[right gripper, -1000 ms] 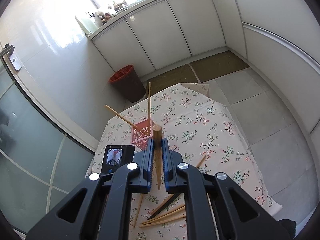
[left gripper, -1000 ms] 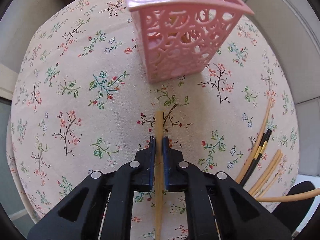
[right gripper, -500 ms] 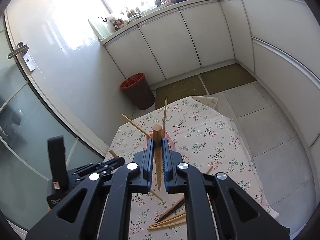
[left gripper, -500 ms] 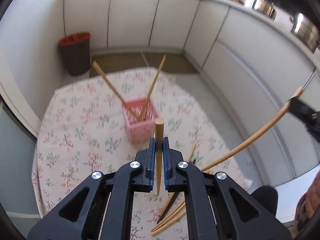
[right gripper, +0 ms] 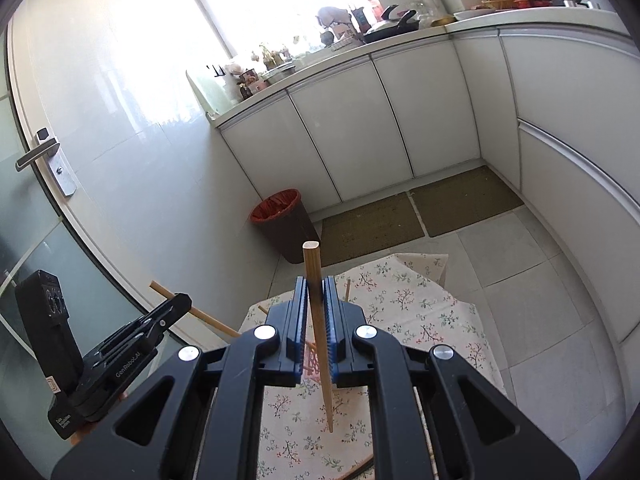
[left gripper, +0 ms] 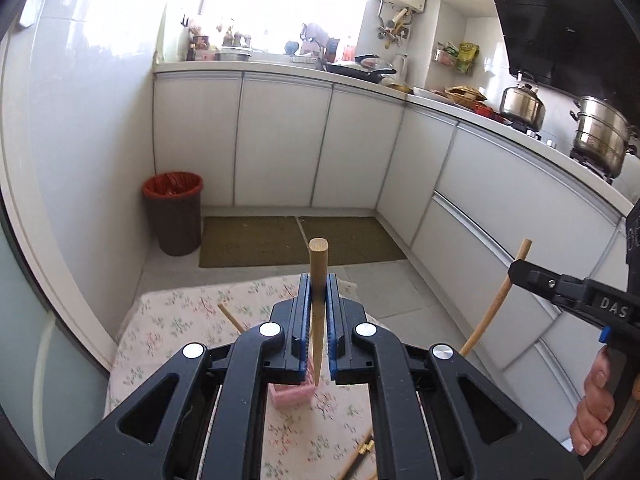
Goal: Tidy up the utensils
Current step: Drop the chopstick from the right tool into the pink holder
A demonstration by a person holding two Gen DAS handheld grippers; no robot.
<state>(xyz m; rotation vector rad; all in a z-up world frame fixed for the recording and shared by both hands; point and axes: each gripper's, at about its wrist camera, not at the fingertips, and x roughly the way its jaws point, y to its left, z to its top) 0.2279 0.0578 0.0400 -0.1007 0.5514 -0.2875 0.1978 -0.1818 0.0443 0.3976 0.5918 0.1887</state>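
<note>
One chopstick (left gripper: pixel 318 280) is clamped in the left gripper (left gripper: pixel 319 300), another (right gripper: pixel 316 300) in the right gripper (right gripper: pixel 316 304); the pink basket (left gripper: pixel 290 394) at 6 o'clock probably gets aimed for next.

Left tongs (left gripper: pixel 319 300) clamp a wooden chopstick (left gripper: pixel 318 304) high above the floral-clothed bench (left gripper: pixel 168 328).

From my remote station I see the chopstick's blunt end up and its tip pointing down over the pink basket (left gripper: pixel 290 394), which the tongs largely hide. At right, the right tongs (left gripper: pixel 516 269) grip a second chopstick (left gripper: pixel 494 308), a hand (left gripper: pixel 596 404) on the handle. More chopsticks (left gripper: pixel 360 454) lie on the cloth below.
</note>
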